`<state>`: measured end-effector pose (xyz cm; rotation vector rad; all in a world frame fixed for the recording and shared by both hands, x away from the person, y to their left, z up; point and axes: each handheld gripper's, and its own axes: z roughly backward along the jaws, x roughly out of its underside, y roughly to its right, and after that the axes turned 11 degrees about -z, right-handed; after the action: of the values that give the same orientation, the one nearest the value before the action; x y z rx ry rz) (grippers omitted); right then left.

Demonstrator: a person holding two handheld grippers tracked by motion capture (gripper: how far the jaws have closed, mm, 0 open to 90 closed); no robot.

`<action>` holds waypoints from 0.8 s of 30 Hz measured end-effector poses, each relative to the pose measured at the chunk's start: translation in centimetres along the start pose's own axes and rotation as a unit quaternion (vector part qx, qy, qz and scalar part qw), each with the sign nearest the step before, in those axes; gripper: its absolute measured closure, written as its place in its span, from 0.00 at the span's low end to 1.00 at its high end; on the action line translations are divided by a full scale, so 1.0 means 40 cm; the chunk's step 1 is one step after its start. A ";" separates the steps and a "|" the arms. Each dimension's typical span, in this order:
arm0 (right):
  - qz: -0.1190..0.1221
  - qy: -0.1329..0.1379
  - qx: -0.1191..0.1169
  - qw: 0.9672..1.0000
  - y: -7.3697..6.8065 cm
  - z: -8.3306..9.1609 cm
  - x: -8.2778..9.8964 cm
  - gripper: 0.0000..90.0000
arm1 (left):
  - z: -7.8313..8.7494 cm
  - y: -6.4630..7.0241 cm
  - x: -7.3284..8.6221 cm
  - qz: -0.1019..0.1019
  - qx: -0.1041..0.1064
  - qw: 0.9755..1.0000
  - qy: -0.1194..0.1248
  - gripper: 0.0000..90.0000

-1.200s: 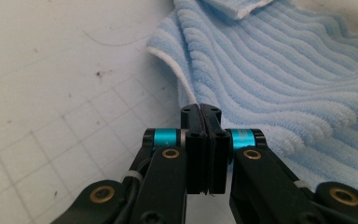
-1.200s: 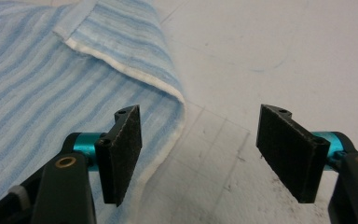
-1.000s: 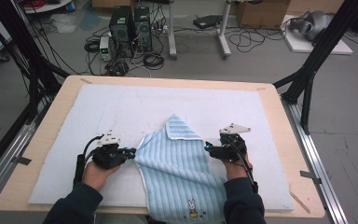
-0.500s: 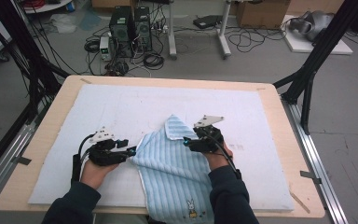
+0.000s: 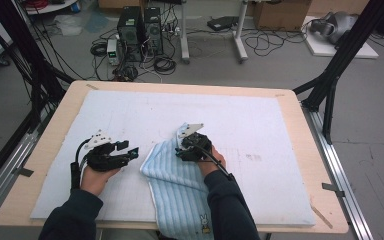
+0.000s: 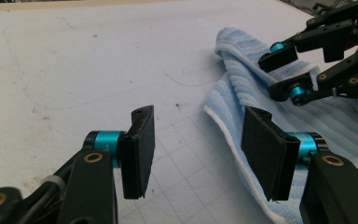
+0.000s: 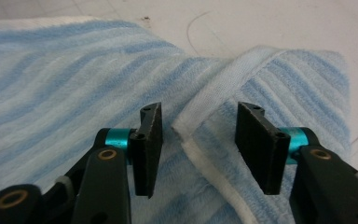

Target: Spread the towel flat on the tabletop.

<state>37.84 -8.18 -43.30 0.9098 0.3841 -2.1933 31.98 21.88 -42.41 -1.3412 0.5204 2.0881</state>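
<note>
A light blue striped towel lies rumpled on the white mat and hangs over the table's front edge. My right gripper is over its far part. In the right gripper view its jaws have just been closing and stand open astride the white hem of a folded-over corner, pads not pressing. My left gripper stands just left of the towel. Its jaws have just been opening; my left gripper is open with only mat between the pads. The right gripper shows beyond it.
The mat covers most of the wooden table. A small rabbit figure marks the towel's hanging end. Computer towers and cables lie on the floor beyond the table. Black frame legs stand at the table's right.
The right gripper has travelled left from the towel's right edge to over its folded far corner. The left gripper has opened and drawn slightly away from the towel's left edge.
</note>
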 end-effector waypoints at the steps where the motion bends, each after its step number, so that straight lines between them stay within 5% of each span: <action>1: 0.006 0.000 0.007 1.000 0.000 -0.004 -0.001 0.64 | 0.000 -0.001 -0.001 0.002 -0.001 1.000 0.001 0.50; 5: 0.015 -0.003 0.027 1.000 0.004 0.001 -0.002 0.92 | 0.002 -0.009 -0.003 0.001 -0.003 1.000 0.001 0.50; 12: -0.033 0.016 0.025 0.999 0.051 0.043 0.004 0.94 | -0.002 -0.010 -0.003 0.004 -0.001 1.000 0.000 0.50; 24: -0.107 0.041 0.053 0.992 0.158 0.143 0.058 0.94 | -0.025 -0.001 -0.002 0.011 0.002 1.000 0.002 0.50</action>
<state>38.41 -16.67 -40.89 1.0608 0.4247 -2.3962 32.71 21.29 -42.75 -1.3437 0.5446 2.1013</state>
